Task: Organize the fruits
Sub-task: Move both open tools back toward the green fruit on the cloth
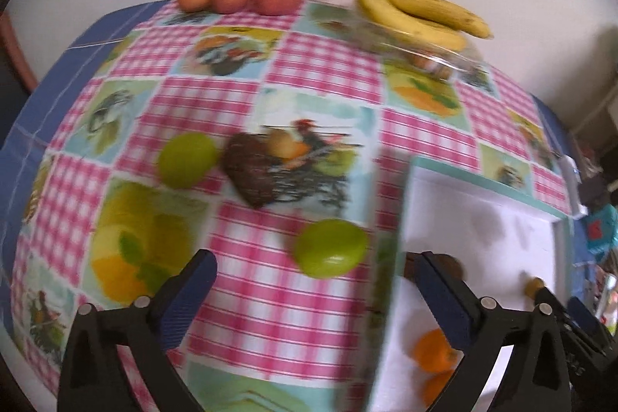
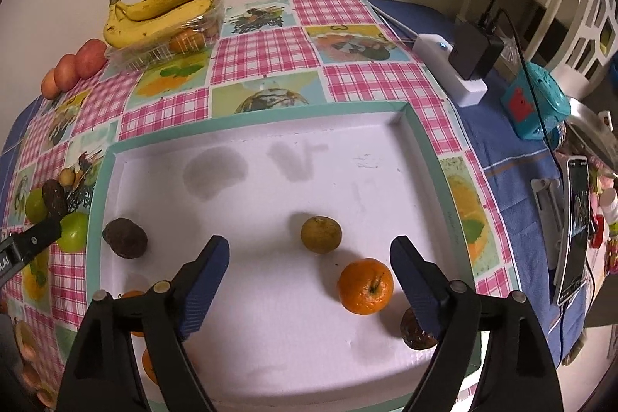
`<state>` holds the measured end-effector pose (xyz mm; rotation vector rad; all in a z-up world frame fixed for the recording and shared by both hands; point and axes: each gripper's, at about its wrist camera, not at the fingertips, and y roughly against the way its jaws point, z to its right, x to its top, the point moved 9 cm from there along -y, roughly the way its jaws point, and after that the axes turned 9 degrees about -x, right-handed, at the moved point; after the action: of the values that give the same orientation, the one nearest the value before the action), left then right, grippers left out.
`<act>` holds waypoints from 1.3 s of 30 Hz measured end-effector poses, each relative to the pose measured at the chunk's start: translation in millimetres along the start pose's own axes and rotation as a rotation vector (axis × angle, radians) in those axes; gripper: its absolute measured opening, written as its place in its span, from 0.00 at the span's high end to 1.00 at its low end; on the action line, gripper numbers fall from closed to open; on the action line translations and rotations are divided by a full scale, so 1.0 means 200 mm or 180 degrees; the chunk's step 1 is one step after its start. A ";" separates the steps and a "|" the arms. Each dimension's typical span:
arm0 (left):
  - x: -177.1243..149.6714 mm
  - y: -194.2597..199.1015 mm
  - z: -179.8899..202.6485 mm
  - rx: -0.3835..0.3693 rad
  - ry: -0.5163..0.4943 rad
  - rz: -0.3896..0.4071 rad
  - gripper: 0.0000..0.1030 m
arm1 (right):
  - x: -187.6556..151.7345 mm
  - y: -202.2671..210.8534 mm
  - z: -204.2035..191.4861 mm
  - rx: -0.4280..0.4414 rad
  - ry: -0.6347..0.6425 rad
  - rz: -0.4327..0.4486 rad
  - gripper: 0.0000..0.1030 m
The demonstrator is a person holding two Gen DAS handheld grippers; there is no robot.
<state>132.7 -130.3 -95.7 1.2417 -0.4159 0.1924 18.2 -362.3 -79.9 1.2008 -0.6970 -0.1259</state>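
Jaws spread and empty, the left gripper [image 1: 309, 292] closes in on a green lime [image 1: 330, 248] lying just outside the white tray's [image 2: 421, 138] left edge, while the right gripper [image 2: 309, 269] hovers agape over the tray, the next move probably a squeeze.

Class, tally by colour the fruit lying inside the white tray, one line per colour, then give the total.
Orange fruit: 3
Dark brown fruit: 2
Yellow-green fruit: 1
Total: 6
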 end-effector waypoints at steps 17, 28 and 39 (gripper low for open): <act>0.18 0.22 -0.53 0.0413 0.0319 0.0397 0.00 | 0.05 0.10 -0.52 0.0641 -0.0076 0.0218 0.05; 0.27 0.40 -0.87 0.0416 0.0661 0.0737 0.00 | 0.04 0.27 -0.93 0.1051 0.0348 0.0458 0.05; 0.34 0.47 -0.93 0.0255 0.0626 0.0906 0.00 | 0.05 0.34 -1.06 0.1168 0.0486 0.0586 0.05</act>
<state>198.4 69.1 -33.2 1.2255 -0.4157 0.5744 126.5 -169.0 -53.2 1.4706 -0.7109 0.2556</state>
